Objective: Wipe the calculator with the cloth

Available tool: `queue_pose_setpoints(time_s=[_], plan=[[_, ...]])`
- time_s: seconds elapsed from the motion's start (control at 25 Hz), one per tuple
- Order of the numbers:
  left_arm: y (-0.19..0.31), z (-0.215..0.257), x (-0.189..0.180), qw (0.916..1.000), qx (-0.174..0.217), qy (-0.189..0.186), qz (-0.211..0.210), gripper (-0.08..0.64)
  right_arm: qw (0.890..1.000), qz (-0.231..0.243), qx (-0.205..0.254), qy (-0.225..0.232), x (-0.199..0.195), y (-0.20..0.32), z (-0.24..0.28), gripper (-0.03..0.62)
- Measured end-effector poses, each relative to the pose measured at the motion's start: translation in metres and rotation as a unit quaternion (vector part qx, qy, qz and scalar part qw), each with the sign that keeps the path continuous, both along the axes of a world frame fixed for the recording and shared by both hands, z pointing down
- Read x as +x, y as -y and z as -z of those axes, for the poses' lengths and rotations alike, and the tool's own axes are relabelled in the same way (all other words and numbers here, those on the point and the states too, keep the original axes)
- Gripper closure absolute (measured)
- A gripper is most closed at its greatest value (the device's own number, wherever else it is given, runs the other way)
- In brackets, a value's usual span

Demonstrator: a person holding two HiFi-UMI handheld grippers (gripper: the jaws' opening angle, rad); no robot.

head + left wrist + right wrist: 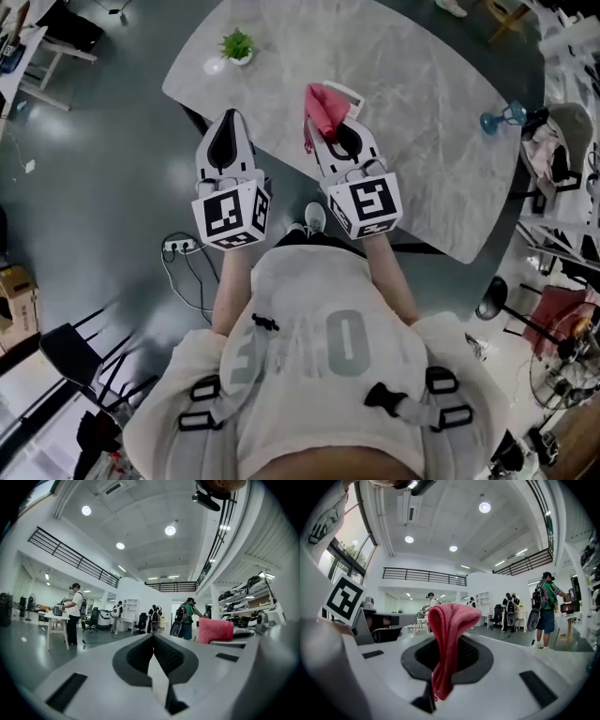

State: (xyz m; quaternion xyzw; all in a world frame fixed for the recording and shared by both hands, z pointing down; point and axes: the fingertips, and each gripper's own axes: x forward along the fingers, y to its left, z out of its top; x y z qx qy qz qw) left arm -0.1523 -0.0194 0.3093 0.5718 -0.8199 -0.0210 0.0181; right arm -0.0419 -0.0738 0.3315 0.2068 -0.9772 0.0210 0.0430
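Seen from the head view, both grippers are held level in front of the person's chest, at the near edge of a grey marble table [422,103]. My right gripper [336,127] is shut on a pink cloth [323,108], which folds over its tips. In the right gripper view the pink cloth [450,620] hangs down between the closed jaws of the right gripper [446,644]. My left gripper [228,120] is shut and holds nothing; in its own view the left gripper [153,638] shows its jaws meeting, with the pink cloth [215,630] off to the right. No calculator shows in any view.
A small green plant [237,44] in a white pot stands at the table's far left. A blue object [502,117] sits at its right edge. A power strip [178,246] with cables lies on the floor. Racks and chairs crowd the right side; people [75,611] stand across the room.
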Motion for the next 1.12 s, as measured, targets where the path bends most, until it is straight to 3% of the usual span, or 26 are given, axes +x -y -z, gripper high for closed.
queue_pose_setpoints(time_s=[0.4,0.64,0.84,1.12], plan=[[0.090,0.010,0.062,0.9933,0.007,0.005,-0.115,0.540,0.992,-0.127,0.001,0.011,0.081,0.071,0.002,0.537],[0.141,0.019,0.092,0.9782,0.014,0.004,-0.207,0.540,0.974,-0.225,0.011,0.002,0.122,0.091,0.007,0.537],[0.169,0.025,0.109,0.9581,0.022,0.003,-0.286,0.540,0.953,-0.302,0.012,-0.007,0.140,0.103,0.009,0.535],[0.182,0.024,0.096,0.9415,0.002,0.008,-0.337,0.540,0.929,-0.369,0.012,-0.008,0.136,0.101,0.014,0.535]])
